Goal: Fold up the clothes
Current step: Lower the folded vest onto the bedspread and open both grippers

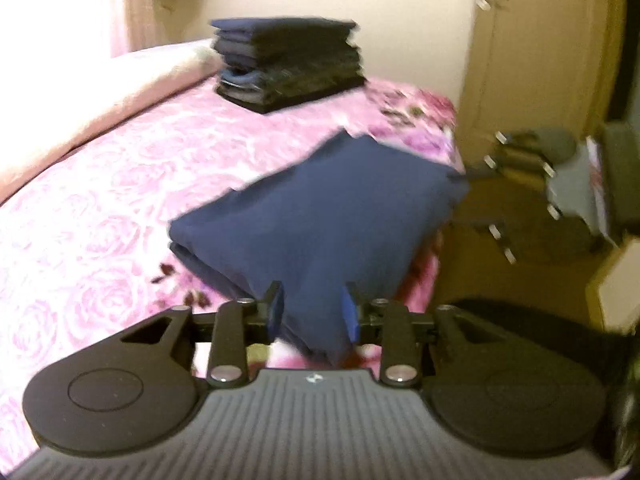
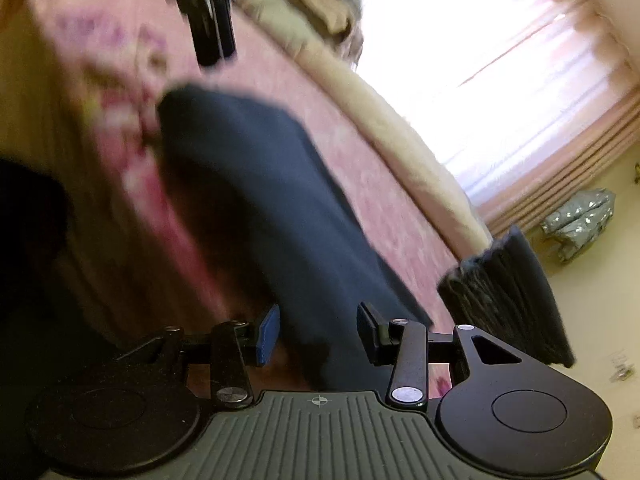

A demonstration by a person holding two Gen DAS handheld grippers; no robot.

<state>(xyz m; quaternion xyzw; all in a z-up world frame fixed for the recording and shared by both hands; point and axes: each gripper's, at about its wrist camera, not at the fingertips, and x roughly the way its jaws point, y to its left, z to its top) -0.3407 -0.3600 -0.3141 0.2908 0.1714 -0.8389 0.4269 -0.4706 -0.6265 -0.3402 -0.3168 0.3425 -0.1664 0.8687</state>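
A folded navy garment [image 1: 320,216] lies on the pink floral bed [image 1: 100,200], near its right edge. My left gripper [image 1: 314,316] has its blue pads on either side of the garment's near corner, jaws partly closed around the cloth. My right gripper [image 2: 318,336] holds the opposite corner of the same garment [image 2: 256,184] between its pads in the same way. The right gripper also shows in the left wrist view [image 1: 524,168], beyond the bed edge. A stack of folded dark clothes [image 1: 286,64] stands at the far end of the bed; it also shows in the right wrist view [image 2: 508,292].
A beige blanket [image 1: 80,112] runs along the bed's left side. A wooden wardrobe [image 1: 532,40] stands to the right, with floor beside the bed. A bright curtained window [image 2: 500,60] is behind the bed. A silver bag [image 2: 580,220] is beside the curtain.
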